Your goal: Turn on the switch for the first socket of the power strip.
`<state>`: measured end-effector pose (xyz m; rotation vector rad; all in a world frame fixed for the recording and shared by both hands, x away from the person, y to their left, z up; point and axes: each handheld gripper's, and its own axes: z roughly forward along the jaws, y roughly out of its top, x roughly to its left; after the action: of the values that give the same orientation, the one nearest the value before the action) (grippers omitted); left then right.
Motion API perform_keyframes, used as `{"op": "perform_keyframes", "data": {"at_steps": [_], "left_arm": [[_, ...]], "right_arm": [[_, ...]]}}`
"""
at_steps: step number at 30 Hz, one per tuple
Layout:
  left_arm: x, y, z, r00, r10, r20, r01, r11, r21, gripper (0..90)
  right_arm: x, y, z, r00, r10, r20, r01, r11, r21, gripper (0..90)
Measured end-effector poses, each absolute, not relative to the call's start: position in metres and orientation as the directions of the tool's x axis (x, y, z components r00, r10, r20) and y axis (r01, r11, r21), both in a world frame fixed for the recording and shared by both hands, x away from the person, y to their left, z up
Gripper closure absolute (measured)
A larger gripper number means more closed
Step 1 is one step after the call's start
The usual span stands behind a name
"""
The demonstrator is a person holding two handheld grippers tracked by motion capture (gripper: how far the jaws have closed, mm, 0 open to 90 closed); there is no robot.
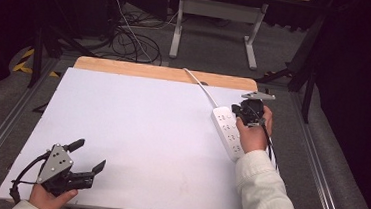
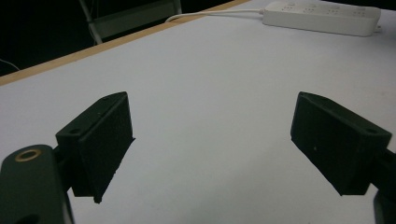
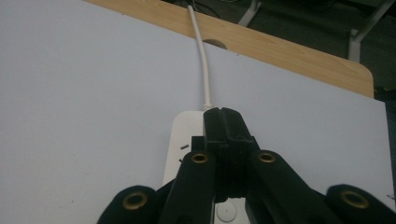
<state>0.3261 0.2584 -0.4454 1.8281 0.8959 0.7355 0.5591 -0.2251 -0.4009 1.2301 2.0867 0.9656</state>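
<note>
The left gripper (image 1: 88, 156) hovers low over the white desk (image 1: 136, 130), its fingers (image 2: 100, 140) spread wide around nothing. The right gripper (image 1: 238, 110) has its fingers (image 3: 223, 128) pressed together above the power strip (image 1: 225, 130), near its cord (image 3: 201, 60).

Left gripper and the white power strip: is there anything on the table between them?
No. Between the left gripper and the power strip lies just bare white table. The high view and the left gripper view both show that.
</note>
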Motion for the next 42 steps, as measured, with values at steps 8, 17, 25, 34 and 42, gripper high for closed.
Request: {"op": "perform_keyframes", "data": {"at_steps": [8,17,25,34,42], "left_arm": [[0.326,0.258,-0.445,0.552,0.827,0.106,0.264,-0.294,0.919,13.7],[0.326,0.258,-0.445,0.550,0.828,0.110,0.260,-0.295,0.919,13.7],[0.325,0.258,-0.445,0.547,0.830,0.110,0.261,-0.294,0.920,13.7],[0.325,0.258,-0.444,0.548,0.830,0.104,0.262,-0.288,0.921,13.8],[0.324,0.259,-0.443,0.547,0.831,0.096,0.262,-0.279,0.924,13.8]], "right_arm": [[0.550,-0.225,-0.393,-0.465,0.882,-0.072,0.497,0.327,0.804,90.0],[0.532,-0.222,-0.380,-0.533,0.845,-0.046,0.430,0.317,0.845,75.9],[0.497,-0.217,-0.365,-0.620,0.784,-0.023,0.373,0.321,0.870,66.9],[0.464,-0.213,-0.365,-0.710,0.701,-0.063,0.266,0.351,0.898,53.8],[0.443,-0.217,-0.367,-0.758,0.649,-0.057,0.221,0.339,0.914,50.8]]}}
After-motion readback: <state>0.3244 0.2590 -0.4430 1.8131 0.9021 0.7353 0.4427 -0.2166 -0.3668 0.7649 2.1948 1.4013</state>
